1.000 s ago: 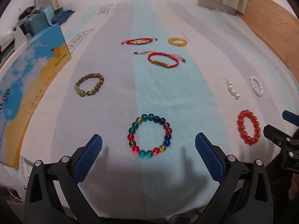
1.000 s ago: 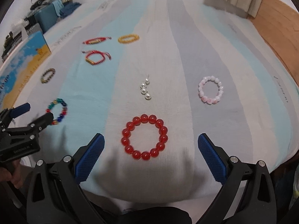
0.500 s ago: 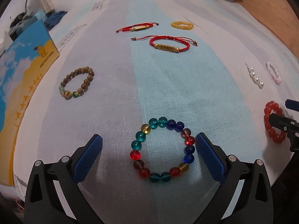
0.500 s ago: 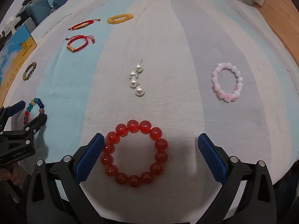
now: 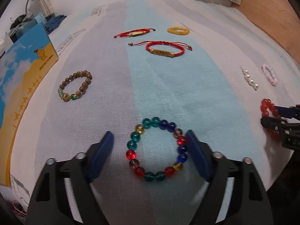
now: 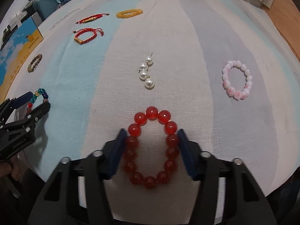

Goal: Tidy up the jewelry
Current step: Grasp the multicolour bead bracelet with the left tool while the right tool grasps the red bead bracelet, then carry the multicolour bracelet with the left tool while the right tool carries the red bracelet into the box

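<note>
A multicoloured glass-bead bracelet (image 5: 156, 150) lies on the striped cloth between the pads of my left gripper (image 5: 150, 150). The right pad touches its beads; the left pad stands a little off. A red bead bracelet (image 6: 151, 148) lies between the pads of my right gripper (image 6: 151, 146), both pads against its sides. Farther out lie a brown wooden bracelet (image 5: 75, 85), two red cord bracelets (image 5: 165, 49), a yellow bracelet (image 5: 178, 30), pearl earrings (image 6: 146, 71) and a pink bracelet (image 6: 236, 82).
A blue and yellow box (image 5: 20, 86) lies along the left edge of the bed. Clutter and a lamp stand at the far left. Wooden floor (image 5: 271, 15) shows at the right beyond the bed edge.
Both grippers have come down and forward over their bracelets. Their jaws have narrowed, the right gripper's until its pads touch the red beads.
</note>
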